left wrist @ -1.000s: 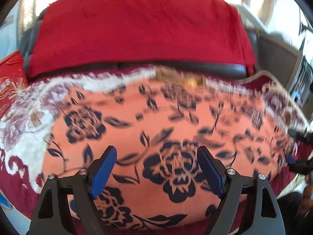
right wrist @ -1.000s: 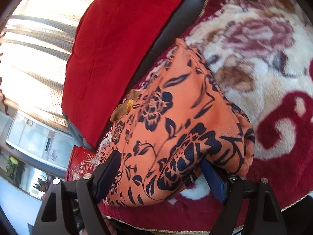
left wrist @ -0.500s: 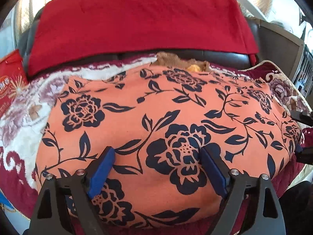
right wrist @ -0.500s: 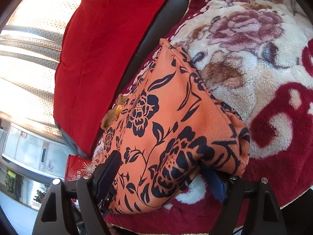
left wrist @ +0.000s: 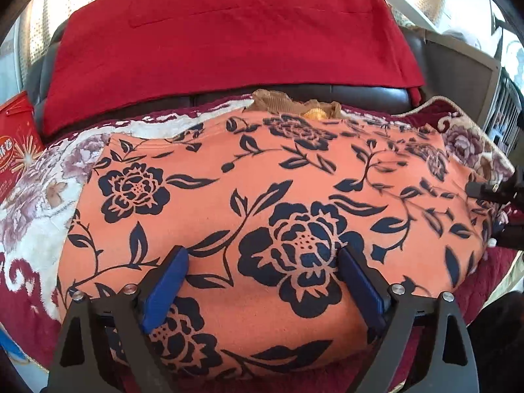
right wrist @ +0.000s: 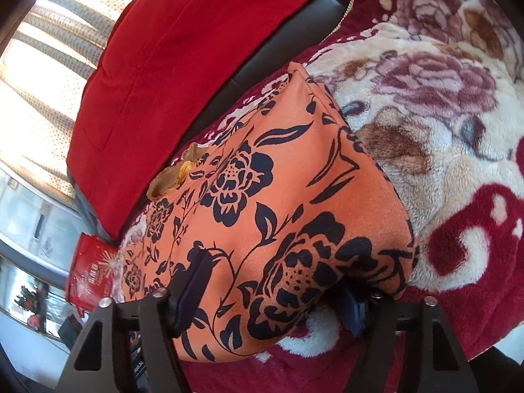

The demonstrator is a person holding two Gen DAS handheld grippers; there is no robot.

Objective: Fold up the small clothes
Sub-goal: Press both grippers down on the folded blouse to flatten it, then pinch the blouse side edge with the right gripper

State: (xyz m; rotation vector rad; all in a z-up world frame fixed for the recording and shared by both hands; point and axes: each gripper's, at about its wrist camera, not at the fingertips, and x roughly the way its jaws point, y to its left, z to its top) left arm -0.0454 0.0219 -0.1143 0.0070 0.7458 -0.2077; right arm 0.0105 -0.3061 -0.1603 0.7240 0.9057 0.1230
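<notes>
An orange garment with a dark blue flower print [left wrist: 268, 203] lies spread on a floral fleece blanket [left wrist: 29, 216]. A tan frilled trim with a gold button [left wrist: 294, 106] shows at its far edge. My left gripper [left wrist: 262, 281] is open, its blue pads resting over the near edge of the cloth. My right gripper [right wrist: 271, 291] is open at the garment's [right wrist: 262, 203] right end, with the near corner bunched between its spread fingers. The right gripper also shows at the right edge of the left wrist view [left wrist: 497, 216].
A red cloth [left wrist: 229, 29] drapes over the dark sofa back [left wrist: 360, 93] behind the garment. A red printed box [left wrist: 16, 147] stands at the far left. The fleece blanket [right wrist: 442, 131] extends to the right of the garment.
The garment has been pulled flat and smooth, and its far edge now lies closer to the sofa back. Both grippers stay open at the cloth's near edge.
</notes>
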